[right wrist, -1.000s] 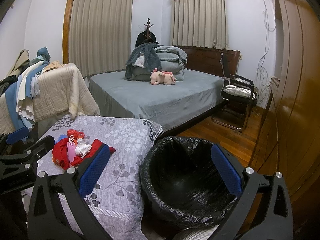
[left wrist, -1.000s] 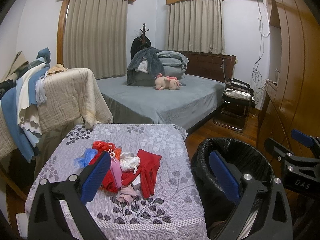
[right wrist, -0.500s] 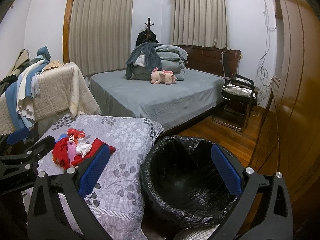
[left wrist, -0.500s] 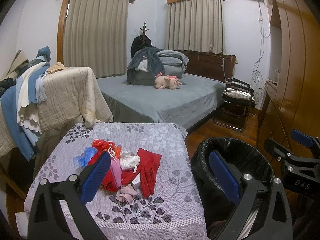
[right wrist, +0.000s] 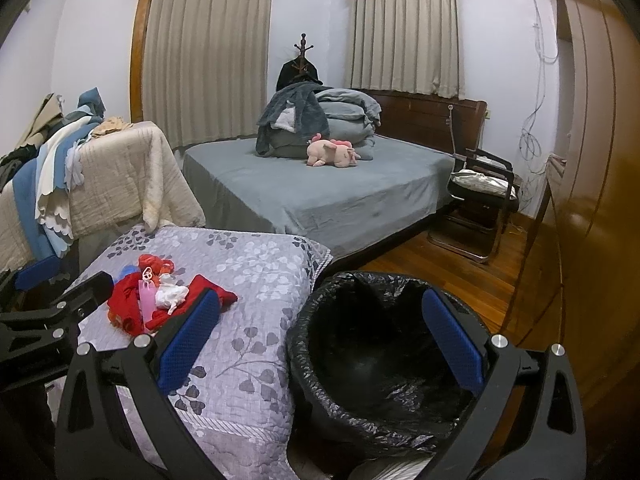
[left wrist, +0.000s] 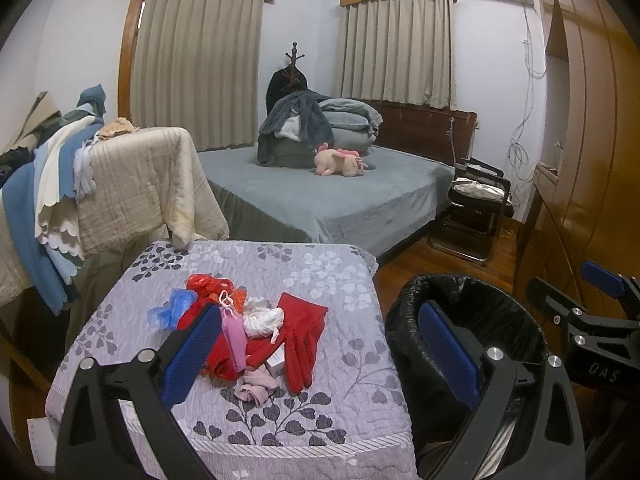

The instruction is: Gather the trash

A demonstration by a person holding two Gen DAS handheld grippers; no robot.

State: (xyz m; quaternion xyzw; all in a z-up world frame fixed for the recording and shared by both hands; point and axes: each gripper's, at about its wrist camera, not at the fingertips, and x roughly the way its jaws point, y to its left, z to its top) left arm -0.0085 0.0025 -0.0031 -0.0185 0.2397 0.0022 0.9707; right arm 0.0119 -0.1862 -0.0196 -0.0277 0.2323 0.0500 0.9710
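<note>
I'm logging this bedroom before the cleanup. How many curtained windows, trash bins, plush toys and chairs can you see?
curtained windows: 2
trash bin: 1
plush toy: 1
chair: 1
Total: 5

place: home bedroom
evidence: made bed with plush toy, curtains, wooden wardrobe, coat stand

- quilt on bench: lilac-grey, dark and white leaf print
- glove: red
- crumpled bag: blue
- bin liner: glossy black
- fingers: blue textured pads, black frames
- bed cover: plain grey
- plush toy: pink
- curtains: beige
</note>
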